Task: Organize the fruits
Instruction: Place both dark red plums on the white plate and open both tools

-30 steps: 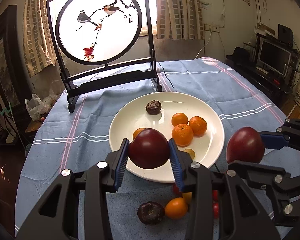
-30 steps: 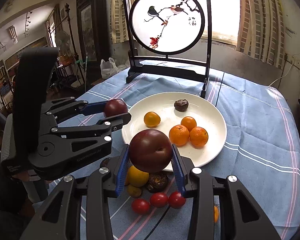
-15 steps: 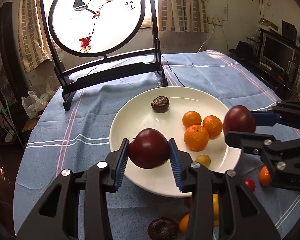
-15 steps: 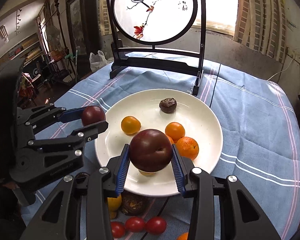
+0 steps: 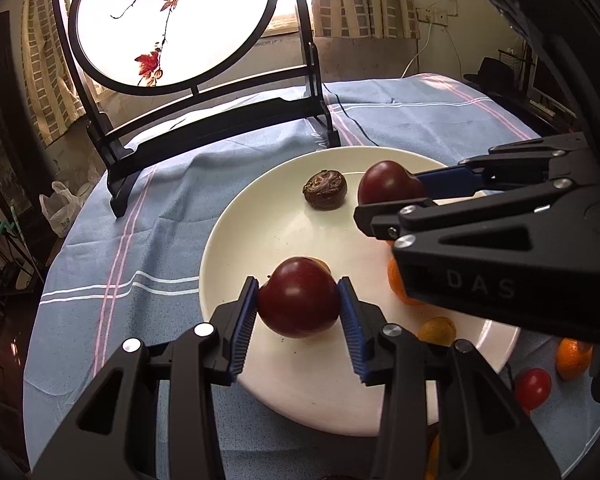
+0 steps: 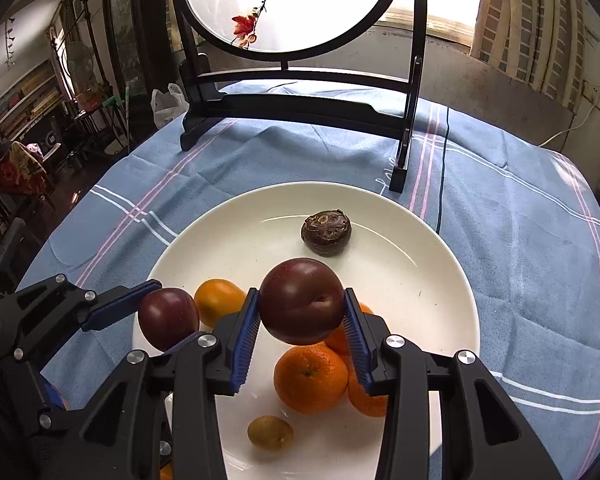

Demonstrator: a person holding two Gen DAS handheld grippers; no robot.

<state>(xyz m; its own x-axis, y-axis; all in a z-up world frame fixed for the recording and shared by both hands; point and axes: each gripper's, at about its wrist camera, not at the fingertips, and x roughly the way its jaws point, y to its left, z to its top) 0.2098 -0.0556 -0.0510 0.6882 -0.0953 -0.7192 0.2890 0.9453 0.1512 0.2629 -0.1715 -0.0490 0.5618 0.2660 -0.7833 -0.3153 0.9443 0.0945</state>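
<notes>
Over the white plate [image 6: 440,280] both tongs carry dark red plums for setting down. The right gripper [image 6: 300,322] has its plum [image 6: 302,300] above the plate's oranges [image 6: 310,378]; the left gripper [image 5: 299,310] has its plum [image 5: 298,302] over the plate's near-left part. Both jaws have just been opening slightly, pads apparently touching fruit. Judged next: lower, then release. The right gripper's body reads "DAS"

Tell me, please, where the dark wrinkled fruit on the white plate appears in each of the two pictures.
Left wrist view: the dark wrinkled fruit lies at the plate's far side, above centre, left of the plum in the right gripper.
Right wrist view: it lies at centre, just above the held plum.
Shared landmark: the round bird screen behind the white plate.
</notes>
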